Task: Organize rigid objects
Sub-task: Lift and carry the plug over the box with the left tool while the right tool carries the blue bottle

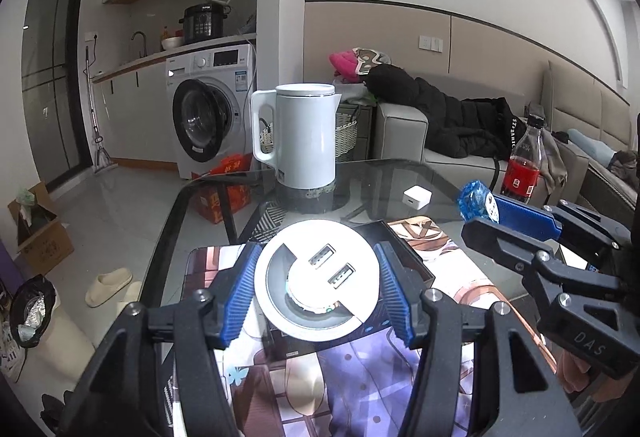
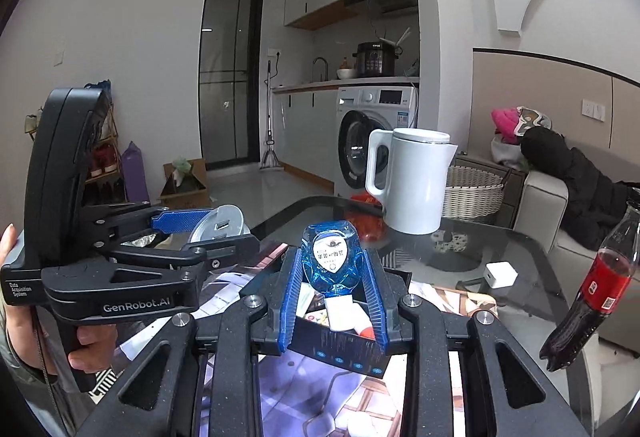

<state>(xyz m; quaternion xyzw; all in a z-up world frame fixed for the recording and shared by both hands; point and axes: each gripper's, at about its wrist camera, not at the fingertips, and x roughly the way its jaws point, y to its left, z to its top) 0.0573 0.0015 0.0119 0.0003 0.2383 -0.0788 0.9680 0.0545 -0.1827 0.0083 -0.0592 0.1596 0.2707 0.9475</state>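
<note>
My left gripper (image 1: 318, 257) is shut on a round white USB hub (image 1: 320, 277) with two ports, its blue pads pressing on both sides. The hub hangs above a dark open box (image 1: 412, 257) on the table. My right gripper (image 2: 333, 255) is shut on a small blue translucent packet (image 2: 330, 257) with a white label, held over the same box (image 2: 344, 353), which has several small items inside. In the left wrist view the right gripper (image 1: 480, 213) reaches in from the right. The left gripper (image 2: 224, 229), held by a hand, shows at the left of the right wrist view.
A white kettle (image 1: 306, 137) stands at the far side of the glass table (image 1: 192, 205). A small white cube charger (image 1: 417, 194) and a cola bottle (image 1: 522, 169) are to the right. An illustrated mat (image 1: 320, 389) lies under the box. A sofa lies beyond.
</note>
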